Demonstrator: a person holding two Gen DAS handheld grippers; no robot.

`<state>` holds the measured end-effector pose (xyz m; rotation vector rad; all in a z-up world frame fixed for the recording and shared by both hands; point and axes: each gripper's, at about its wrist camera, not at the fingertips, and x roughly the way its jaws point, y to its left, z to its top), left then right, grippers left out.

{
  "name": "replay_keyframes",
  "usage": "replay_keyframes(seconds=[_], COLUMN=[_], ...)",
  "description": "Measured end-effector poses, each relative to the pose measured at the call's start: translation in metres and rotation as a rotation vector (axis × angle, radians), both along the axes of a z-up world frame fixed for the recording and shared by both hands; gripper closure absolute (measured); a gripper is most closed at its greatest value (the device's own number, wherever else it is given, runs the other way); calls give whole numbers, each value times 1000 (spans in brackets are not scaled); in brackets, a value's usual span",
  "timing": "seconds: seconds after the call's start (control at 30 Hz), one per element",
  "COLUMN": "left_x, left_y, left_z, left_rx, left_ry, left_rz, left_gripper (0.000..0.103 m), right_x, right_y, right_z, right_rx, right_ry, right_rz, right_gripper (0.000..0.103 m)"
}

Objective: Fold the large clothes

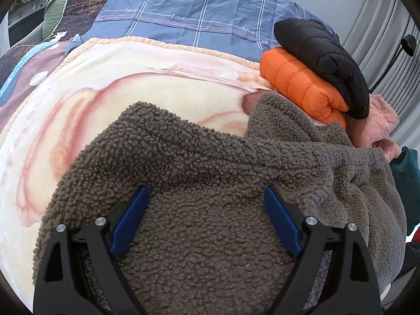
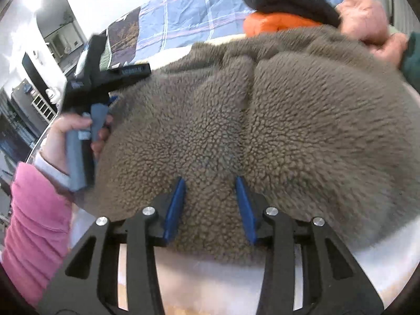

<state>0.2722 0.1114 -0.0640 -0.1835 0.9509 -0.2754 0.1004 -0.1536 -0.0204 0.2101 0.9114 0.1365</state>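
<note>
A large grey-brown fleece garment lies bunched on a cream and pink blanket on a bed. In the left wrist view my left gripper stands wide open just over the fleece, its blue pads far apart and pinching nothing. The right wrist view is filled by the same fleece. There my right gripper has its jaws narrowed on a hump of fleece, near the garment's front edge. A crease runs up from between them. A hand in a pink sleeve holds the left gripper at the fleece's left edge.
A rolled orange puffer jacket with a black puffer on top sits at the back right, beside a pink garment and something teal. A blue plaid sheet covers the far side of the bed.
</note>
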Motion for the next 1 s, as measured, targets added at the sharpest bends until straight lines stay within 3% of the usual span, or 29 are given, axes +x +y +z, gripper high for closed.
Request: replay_keyframes(seconds=[0.07,0.17,0.33,0.4,0.47,0.53,0.63,0.67,0.7,0.77,0.83,0.9,0.93,1.0], left_x=[0,0,0,-1,-1,0,0,0,0,1,2,2,2,3], left_y=[1,0,1,1,1,2,2,2,2,2,2,1,1,3], left_z=[0,-1,0,0,0,0,0,0,0,0,0,0,0,-1], left_rx=[-8,-9,-13,-9,-14,-18,-17,-19,-19,-21,-32,-21,-26,-36], left_ry=[0,4,0,-3,0,3,3,3,4,7,10,11,12,16], left_rz=[-1,4,1,-1,-2,-4,-5,-5,-5,-8,-11,-18,-18,-18], left_gripper=[14,14,14,14,14,14,14,14,14,13,11,11,11,11], right_x=[-5,13,16,-4,-9,-15,-22,-19,-11,11,9,-6,-12,-31], right_y=[13,0,4,-1,-4,-14,-33,-46,-61,-98,-119,-108,-105,-113], right_z=[0,-29,-16,-1,14,33,59,59,51,8,-16,6,15,37], right_rx=[-93,-46,-38,-69,-73,-59,-159,-207,-224,-182,-89,-114,-110,-29], right_ry=[-34,-22,-12,-32,-52,-120,-267,-292,-256,-82,-126,-172,-195,-269], right_rz=[45,85,112,131,143,116,27,-29,-75,-143,-111,-90,-65,-10], right_gripper=[61,59,58,57,39,37,36,36,36,41,41,38,29,23])
